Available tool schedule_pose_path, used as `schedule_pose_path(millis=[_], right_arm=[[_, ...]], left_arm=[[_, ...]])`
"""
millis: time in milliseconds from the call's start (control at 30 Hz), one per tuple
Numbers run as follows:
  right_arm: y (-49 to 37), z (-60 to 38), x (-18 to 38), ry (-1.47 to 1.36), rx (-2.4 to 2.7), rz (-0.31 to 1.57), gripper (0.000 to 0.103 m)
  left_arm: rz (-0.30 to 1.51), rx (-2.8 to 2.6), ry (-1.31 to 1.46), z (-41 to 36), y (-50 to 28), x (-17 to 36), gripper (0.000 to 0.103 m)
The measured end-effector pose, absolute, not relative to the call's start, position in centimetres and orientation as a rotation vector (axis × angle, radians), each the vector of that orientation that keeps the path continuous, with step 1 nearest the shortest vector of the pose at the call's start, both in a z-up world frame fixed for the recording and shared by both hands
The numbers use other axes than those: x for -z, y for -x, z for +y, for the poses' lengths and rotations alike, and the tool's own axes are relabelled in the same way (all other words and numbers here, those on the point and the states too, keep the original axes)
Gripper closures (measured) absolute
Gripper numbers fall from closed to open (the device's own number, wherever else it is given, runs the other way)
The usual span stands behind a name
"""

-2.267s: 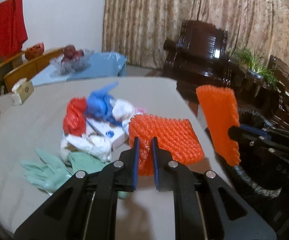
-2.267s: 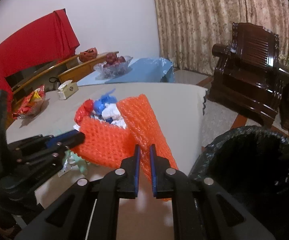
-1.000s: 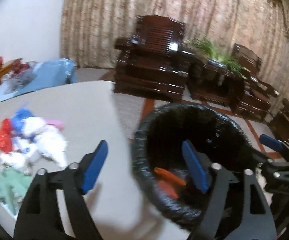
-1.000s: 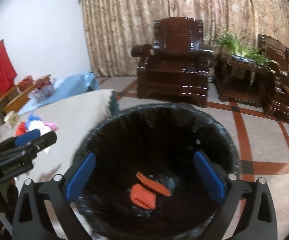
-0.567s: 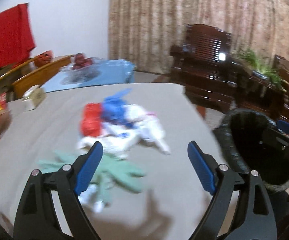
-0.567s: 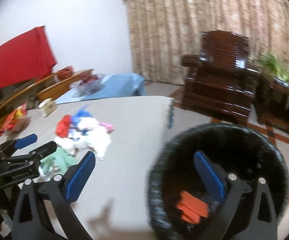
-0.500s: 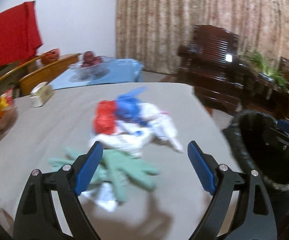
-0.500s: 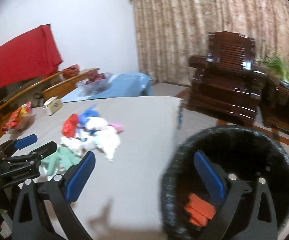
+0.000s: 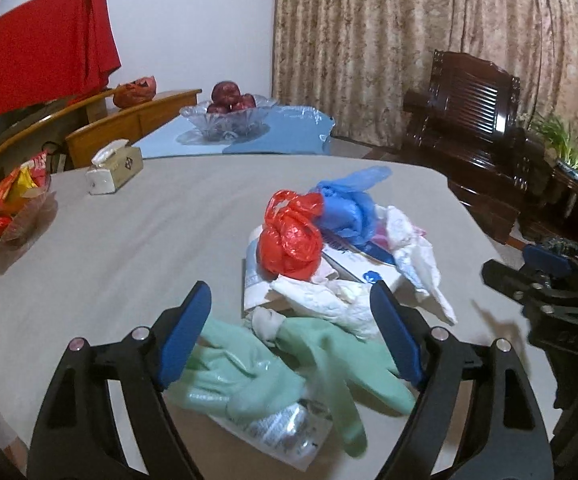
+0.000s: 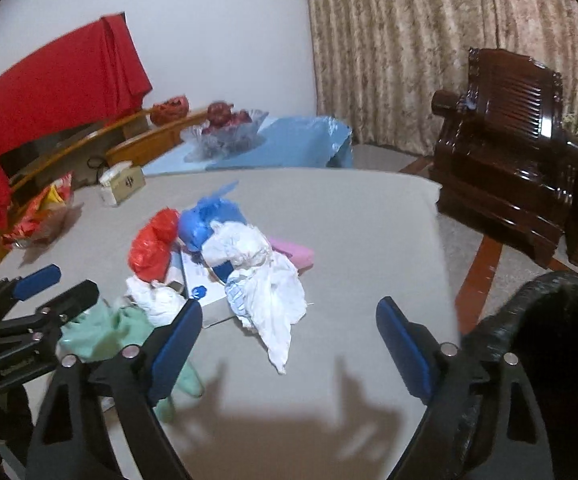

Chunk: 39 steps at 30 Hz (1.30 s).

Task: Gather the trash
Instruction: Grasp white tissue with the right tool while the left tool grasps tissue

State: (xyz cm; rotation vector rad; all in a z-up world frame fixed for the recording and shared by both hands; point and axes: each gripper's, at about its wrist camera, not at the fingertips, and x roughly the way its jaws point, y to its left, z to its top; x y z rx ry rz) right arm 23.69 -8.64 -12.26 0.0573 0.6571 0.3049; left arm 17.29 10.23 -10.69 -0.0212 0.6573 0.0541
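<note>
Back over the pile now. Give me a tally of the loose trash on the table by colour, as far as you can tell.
Green glove: 1, maybe a pair
Red bag: 1
Blue bag: 1
Pink piece: 1
White wads: at least 2
White packaging: at least 2
Total: at least 8

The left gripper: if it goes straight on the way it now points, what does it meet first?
Most likely the green rubber gloves, which lie between the fingers of the left gripper; its jaws are closing but hold nothing yet. The white crumpled paper lies just behind. Depth is hard to judge here.
</note>
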Motion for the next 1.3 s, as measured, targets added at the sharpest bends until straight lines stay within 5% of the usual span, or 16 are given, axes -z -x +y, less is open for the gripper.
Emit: schedule_pose_path(millis=[233,333,500,633,967,1067,1100,1167,1300], right_arm=[[-27.1,-6.9,15.2,-0.034,-0.338,0.759,0.029],[-28.0,-6.5,16.0,-0.033,-0.36,0.796,0.044],[-28.3,-6.8,16.7,-0.056,-0.426,0.832,0.092],[-27.4,-7.5,16.0,-0.056,-0.433,0.811,0.096],[-25.3,-9.8,14.2,-0.078,-0.393,0.779,0.096],[-25.8,-9.7,14.3,-0.076,-0.404,0.776,0.089],[-26.0,-9.5,14.4,-0.074,-0.408,0.775,0.08],[-26.7,-9.2,14.6,-0.07,-0.409,0.775,0.067],[-27.9,-8.2,15.4,-0.059,-0.421,0.792,0.037]], left_arm=[[0.682,-0.065,0.042,11.0,-18.9,11.8,0.025],[0.685,-0.056,0.044,10.9,-19.3,12.0,0.025],[0.693,-0.039,0.045,10.5,-19.7,12.4,0.025],[0.692,-0.022,0.04,9.8,-19.7,12.4,0.025],[0.728,0.009,0.019,7.8,-21.1,13.8,0.025],[0.748,0.009,0.0,7.3,-21.9,14.5,0.025],[0.754,0.015,-0.005,7.2,-22.1,14.8,0.026],[0.786,0.041,0.003,7.2,-22.7,15.6,0.05],[0.793,0.077,0.024,7.4,-22.9,15.8,0.062]])
